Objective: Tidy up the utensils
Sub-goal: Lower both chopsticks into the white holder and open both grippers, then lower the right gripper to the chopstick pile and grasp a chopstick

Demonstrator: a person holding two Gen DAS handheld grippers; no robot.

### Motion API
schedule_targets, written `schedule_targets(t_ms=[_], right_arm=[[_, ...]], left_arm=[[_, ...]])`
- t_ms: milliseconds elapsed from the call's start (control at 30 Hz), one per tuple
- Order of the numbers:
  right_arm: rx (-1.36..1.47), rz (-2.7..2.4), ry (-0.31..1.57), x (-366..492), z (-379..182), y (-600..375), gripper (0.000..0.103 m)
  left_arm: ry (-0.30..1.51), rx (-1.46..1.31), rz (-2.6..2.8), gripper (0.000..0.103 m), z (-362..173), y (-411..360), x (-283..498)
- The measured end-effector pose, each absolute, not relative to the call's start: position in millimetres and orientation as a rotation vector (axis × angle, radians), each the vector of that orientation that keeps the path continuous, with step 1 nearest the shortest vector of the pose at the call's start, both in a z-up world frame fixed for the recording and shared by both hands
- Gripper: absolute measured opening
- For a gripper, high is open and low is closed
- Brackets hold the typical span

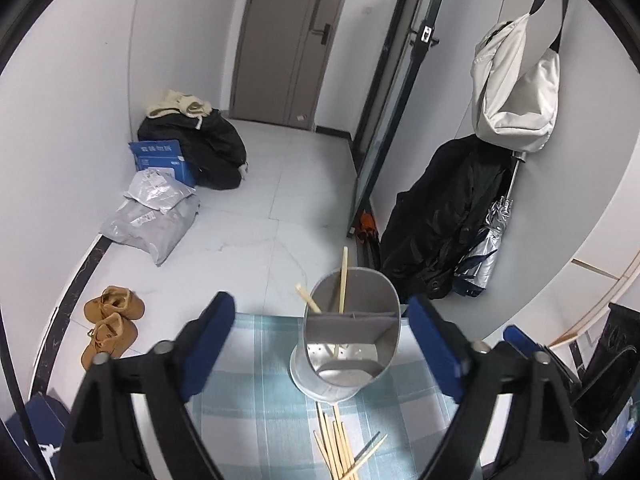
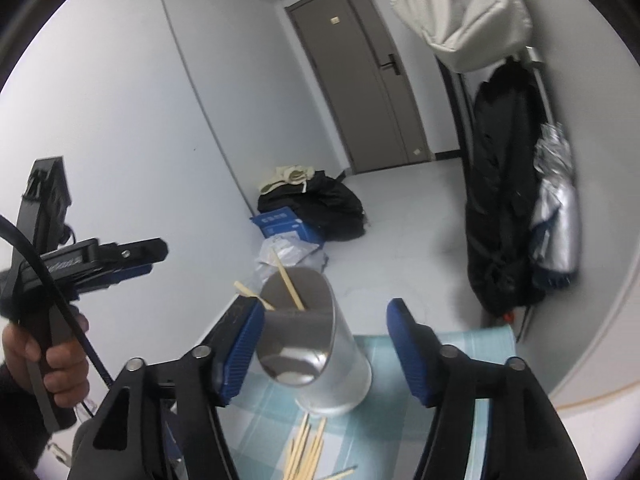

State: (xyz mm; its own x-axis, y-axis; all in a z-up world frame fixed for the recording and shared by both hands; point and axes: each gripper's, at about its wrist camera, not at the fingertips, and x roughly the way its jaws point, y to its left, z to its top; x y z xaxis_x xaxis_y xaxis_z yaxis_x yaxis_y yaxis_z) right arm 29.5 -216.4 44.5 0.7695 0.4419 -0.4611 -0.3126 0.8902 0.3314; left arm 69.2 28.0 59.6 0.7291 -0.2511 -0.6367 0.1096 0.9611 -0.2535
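Left gripper [image 1: 320,344]: jaws wide apart, nothing between the pads; the metal utensil holder [image 1: 348,344] stands ahead of them, untouched. Right gripper [image 2: 324,352]: jaws likewise spread wide, flanking the same holder without contact. Holder: one, upright on the checked cloth [image 1: 256,400], divided inside by a partition. Two chopsticks [image 1: 342,280] stand in its far compartment, leaning. A loose bundle of chopsticks [image 1: 340,448] lies on the cloth just in front of the holder's base; exact count unclear. One hand [image 2: 48,356] grips the left gripper's handle.
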Motion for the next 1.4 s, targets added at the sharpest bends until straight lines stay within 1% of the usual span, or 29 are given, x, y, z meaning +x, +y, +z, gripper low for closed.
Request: schedule_targets(t_ms=[67, 133, 233, 300, 467, 633, 833, 933, 1033, 1100, 1167, 1233, 1267, 1367, 1400], right_arm=[[0.257, 0.393, 0.569, 16, 39, -221, 0.073], [0.267, 0.387, 0.587, 4, 33, -222, 0.074], [0.28, 0.378, 0.613, -13, 22, -225, 0.075], [0.289, 0.361, 0.632, -23, 14, -225, 0.077], [0.314, 0.34, 0.692, -38, -7, -229, 0.079], [0.346, 0.317, 0.783, -42, -31, -231, 0.08], [0.435, 0.324, 0.925, -37, -64, -234, 0.08], [0.476, 0.326, 1.009, -31, -82, -233, 0.078], [0.507, 0.324, 1.071, -25, -97, -230, 0.073], [0.515, 0.329, 1.112, -19, -106, -223, 0.07], [0.514, 0.34, 1.136, -12, -112, -215, 0.07], [0.517, 0.342, 1.173, -3, -119, -206, 0.066], [0.52, 0.34, 1.186, 1, -122, -202, 0.063], [0.539, 0.332, 1.232, 13, -132, -193, 0.058], [0.539, 0.325, 1.254, 17, -135, -190, 0.055]], left_arm=[[0.712, -0.205, -0.194, 0.092, 55, 25, 58], [0.698, -0.201, -0.187, 0.093, 49, 23, 47], [0.675, -0.193, -0.162, 0.1, 38, 21, 32], [0.666, -0.214, -0.152, 0.101, 30, 22, 23], [0.666, -0.2, -0.125, 0.102, 9, 21, 13], [0.676, -0.196, -0.092, 0.102, -14, 25, 9], [0.759, -0.214, -0.098, 0.102, -45, 35, 12], [0.775, -0.211, -0.107, 0.102, -48, 37, 13], [0.772, -0.195, -0.102, 0.102, -47, 38, 14], [0.78, -0.229, -0.108, 0.102, -49, 46, 16], [0.811, -0.26, -0.123, 0.102, -52, 52, 19], [0.834, -0.293, -0.119, 0.102, -55, 61, 23], [0.841, -0.306, -0.109, 0.102, -55, 66, 24], [0.859, -0.337, -0.102, 0.102, -58, 75, 28], [0.867, -0.355, -0.094, 0.102, -59, 79, 29]])
